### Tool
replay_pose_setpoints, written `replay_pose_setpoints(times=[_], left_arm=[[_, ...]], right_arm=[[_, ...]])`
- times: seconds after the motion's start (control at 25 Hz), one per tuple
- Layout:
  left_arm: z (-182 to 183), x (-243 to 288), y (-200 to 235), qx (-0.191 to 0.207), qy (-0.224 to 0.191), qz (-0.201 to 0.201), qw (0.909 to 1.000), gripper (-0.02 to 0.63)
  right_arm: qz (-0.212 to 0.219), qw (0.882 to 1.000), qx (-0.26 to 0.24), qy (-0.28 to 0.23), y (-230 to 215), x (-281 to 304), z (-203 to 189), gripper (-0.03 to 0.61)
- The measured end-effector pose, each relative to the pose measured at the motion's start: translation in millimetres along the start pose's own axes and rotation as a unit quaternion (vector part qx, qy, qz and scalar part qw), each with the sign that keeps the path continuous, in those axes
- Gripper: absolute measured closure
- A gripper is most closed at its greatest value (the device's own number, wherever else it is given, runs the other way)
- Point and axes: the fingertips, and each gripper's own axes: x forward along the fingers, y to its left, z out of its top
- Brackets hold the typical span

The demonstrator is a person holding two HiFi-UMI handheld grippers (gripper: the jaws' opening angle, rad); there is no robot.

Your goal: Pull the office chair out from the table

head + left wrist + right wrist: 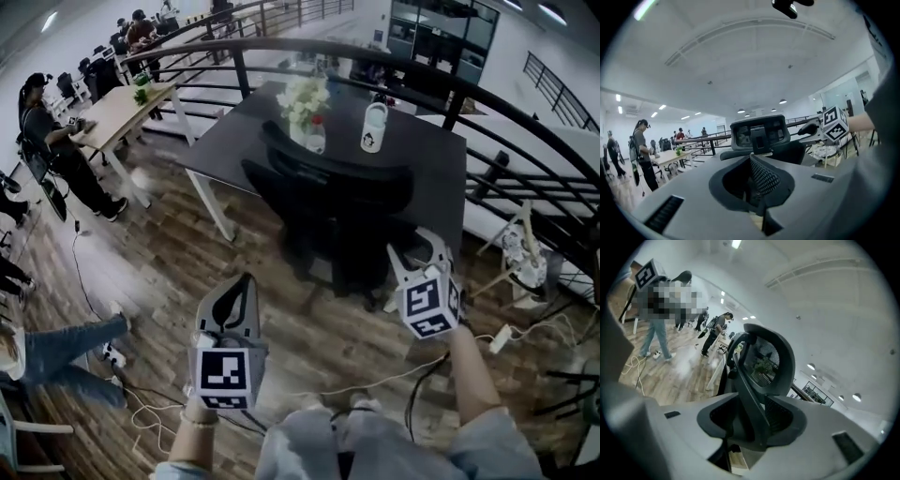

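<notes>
While the office chair [328, 208] sits tucked at the table [431, 159], my right gripper [757, 420] gapes around its back post [746, 380], my left gripper [755, 180] closed, empty; the pull remains.

Dim, greyish indoor light, heavy fisheye on my feeds.
Ceiling lamps [783, 101] above the office chair [328, 211] light it; chair reads near-black, wood floor [169, 262] beside it smeared, gripper views' corners vignetted black.

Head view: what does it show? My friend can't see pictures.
A black office chair stands at a dark table holding flowers and a white bottle. In front, a person's left gripper and right gripper point toward the chair.
</notes>
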Motion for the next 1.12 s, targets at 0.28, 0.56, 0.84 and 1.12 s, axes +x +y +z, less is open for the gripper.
replay_pose_setpoints(times=[0.28, 0.56, 0.84, 1.12], left_arm=[[11, 77, 25, 0.152, -0.011, -0.015, 0.9882, 0.485], [-3, 161, 56, 0.301, 0.034, 0.001, 0.9531, 0.406], [-32, 234, 73, 0.512, 0.082, 0.027, 0.8544, 0.351], [-37, 285, 79, 0.628, 0.105, 0.044, 0.7701, 0.333]], right_arm=[[0.003, 0.994, -0.076, 0.073, -4, 29, -21, 0.362], [0.011, 0.989, -0.093, 0.113, -4, 51, -37, 0.353], [-0.009, 0.979, -0.151, 0.133, -6, 62, -43, 0.363], [-0.014, 0.972, -0.186, 0.14, -5, 62, -45, 0.377]])
